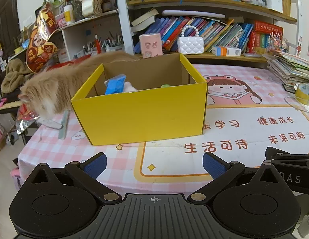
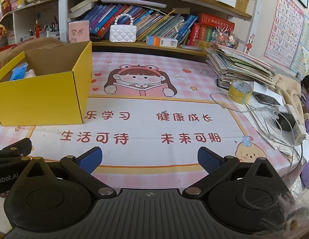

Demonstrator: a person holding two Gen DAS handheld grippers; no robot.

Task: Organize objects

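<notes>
A yellow cardboard box (image 1: 138, 115) stands open on the pink table mat; it also shows at the left of the right wrist view (image 2: 41, 99). Inside lie a blue packet (image 1: 115, 83), a pale soft thing (image 1: 129, 87) and a green thing (image 1: 166, 85), mostly hidden by the box wall. My left gripper (image 1: 154, 165) is open and empty, held back from the box near the table's front edge. My right gripper (image 2: 150, 159) is open and empty over the mat's printed text, to the right of the box.
A fluffy orange cat (image 1: 53, 91) stands on the table against the box's left side. A yellow tape roll (image 2: 239, 91), a stack of books (image 2: 240, 65) and cables with a charger (image 2: 282, 119) crowd the right edge. Bookshelves (image 2: 154, 45) run along the back.
</notes>
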